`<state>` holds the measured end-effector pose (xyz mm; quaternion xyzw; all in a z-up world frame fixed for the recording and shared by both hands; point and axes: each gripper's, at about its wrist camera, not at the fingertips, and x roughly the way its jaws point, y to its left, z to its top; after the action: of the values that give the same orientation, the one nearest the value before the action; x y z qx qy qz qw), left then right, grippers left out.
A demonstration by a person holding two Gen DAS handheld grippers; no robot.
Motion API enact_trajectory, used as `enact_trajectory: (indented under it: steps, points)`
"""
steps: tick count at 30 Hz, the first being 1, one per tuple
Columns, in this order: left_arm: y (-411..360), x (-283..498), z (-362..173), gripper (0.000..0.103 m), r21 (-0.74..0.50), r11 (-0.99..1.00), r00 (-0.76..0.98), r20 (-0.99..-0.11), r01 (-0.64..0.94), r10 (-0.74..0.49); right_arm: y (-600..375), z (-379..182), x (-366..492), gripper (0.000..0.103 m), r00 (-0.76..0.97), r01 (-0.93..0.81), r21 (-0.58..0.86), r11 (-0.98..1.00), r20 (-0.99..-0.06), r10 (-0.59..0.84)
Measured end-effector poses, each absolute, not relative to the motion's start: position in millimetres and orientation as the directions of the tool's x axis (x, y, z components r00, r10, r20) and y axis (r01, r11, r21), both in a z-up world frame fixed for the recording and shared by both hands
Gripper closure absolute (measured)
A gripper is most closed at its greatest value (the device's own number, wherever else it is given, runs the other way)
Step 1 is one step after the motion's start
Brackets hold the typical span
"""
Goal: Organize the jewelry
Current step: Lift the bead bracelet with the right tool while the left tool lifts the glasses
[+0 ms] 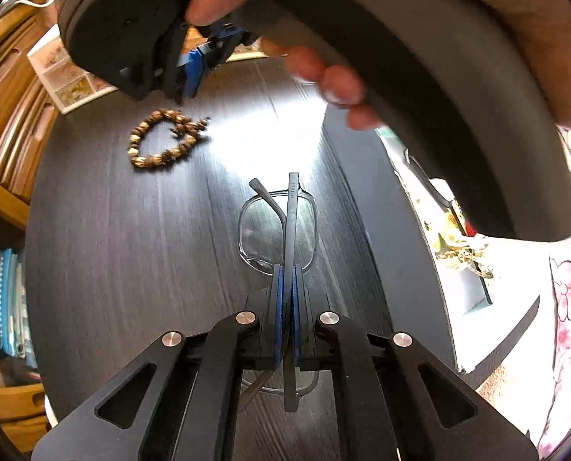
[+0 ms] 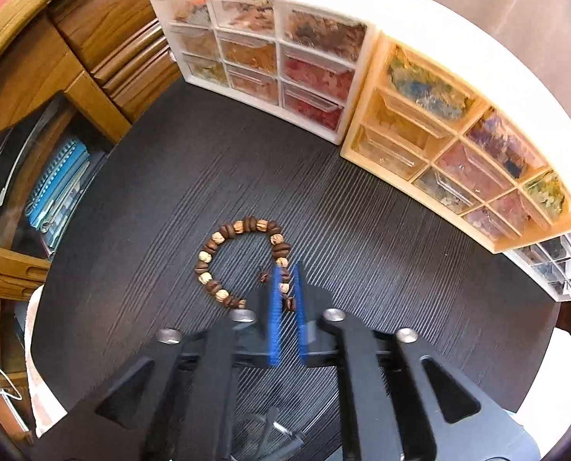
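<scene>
Meanwhile, on a dark wood-grain table [image 2: 362,230], a beaded bracelet [image 2: 239,265] lies flat at left, well short of the white drawer organizer [image 2: 270,50] and its orange neighbour [image 2: 458,146]. At centre, the left gripper [image 1: 286,272] is pressed together on one temple arm of a pair of clear-framed eyeglasses [image 1: 278,226], carried edge-on just above the table. The right gripper [image 2: 286,272] hovers over the bracelet's near side, jaws slightly parted, apparently pinching nothing, though blur clouds the view. A thin single-arm pinch could let the glasses swing or slip and strike the tabletop.
</scene>
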<state>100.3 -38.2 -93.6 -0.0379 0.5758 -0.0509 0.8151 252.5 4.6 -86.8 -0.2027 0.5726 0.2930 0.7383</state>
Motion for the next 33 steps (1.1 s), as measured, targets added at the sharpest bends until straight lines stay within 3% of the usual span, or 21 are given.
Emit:
enact_trajectory:
  steps: [3,17,20,22,33]
  points:
    - [-41,103,-99,0.098,-0.113,0.992,0.320,-0.939,0.064,-0.128,8,-94,254,0.073,0.179,-0.685,0.011,0.728,-0.967,0.183]
    - [-53,112,-109,0.095,-0.088,0.992,0.300,-0.947,0.093,-0.113,20,-118,263,0.071,0.147,-0.703,0.045,0.709,-0.967,0.207]
    - [-72,114,-105,0.095,-0.077,0.991,0.298,-0.949,0.106,-0.106,20,-119,263,0.074,0.152,-0.709,0.048,0.703,-0.964,0.219]
    - [-76,115,-105,0.095,-0.068,0.991,0.303,-0.948,0.113,-0.100,22,-119,260,0.090,0.146,-0.717,0.060,0.694,-0.961,0.234]
    - [-60,108,-106,0.098,-0.116,0.989,0.297,-0.945,0.097,-0.140,20,-89,252,0.091,0.191,-0.720,0.057,0.692,-0.942,0.276]
